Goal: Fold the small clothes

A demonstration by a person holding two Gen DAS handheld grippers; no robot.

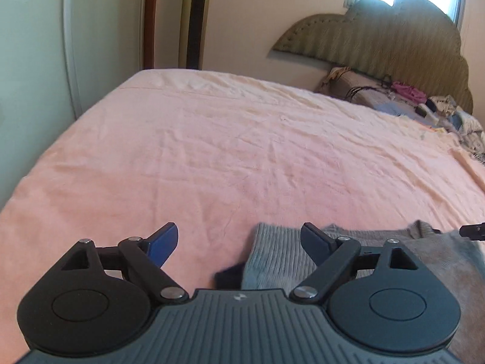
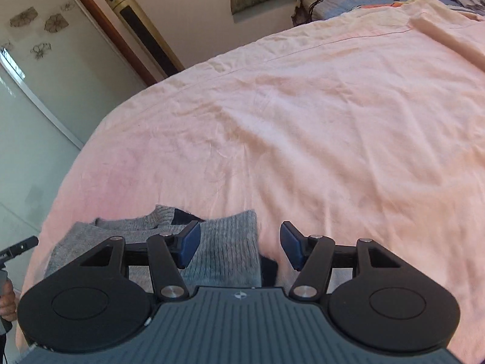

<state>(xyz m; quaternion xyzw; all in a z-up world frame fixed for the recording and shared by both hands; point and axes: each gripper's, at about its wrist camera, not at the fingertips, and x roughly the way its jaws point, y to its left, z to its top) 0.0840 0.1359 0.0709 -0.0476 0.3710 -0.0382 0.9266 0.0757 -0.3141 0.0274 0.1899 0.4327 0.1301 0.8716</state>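
The grey ribbed knit garment [image 1: 282, 257] lies folded at the lower frame on the pink bed sheet [image 1: 212, 151]. Both hand-held grippers, left [image 1: 239, 245] and right [image 2: 239, 244], are released above it, apparently to leave the fold flat.

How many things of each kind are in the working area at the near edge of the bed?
Grey knitted sweater: 1
Dark navy garment peeking out beneath it: 1
Black two-finger gripper: 2, the left gripper and the right gripper, both open and empty
Pink bedsheet: 1
Total: 5
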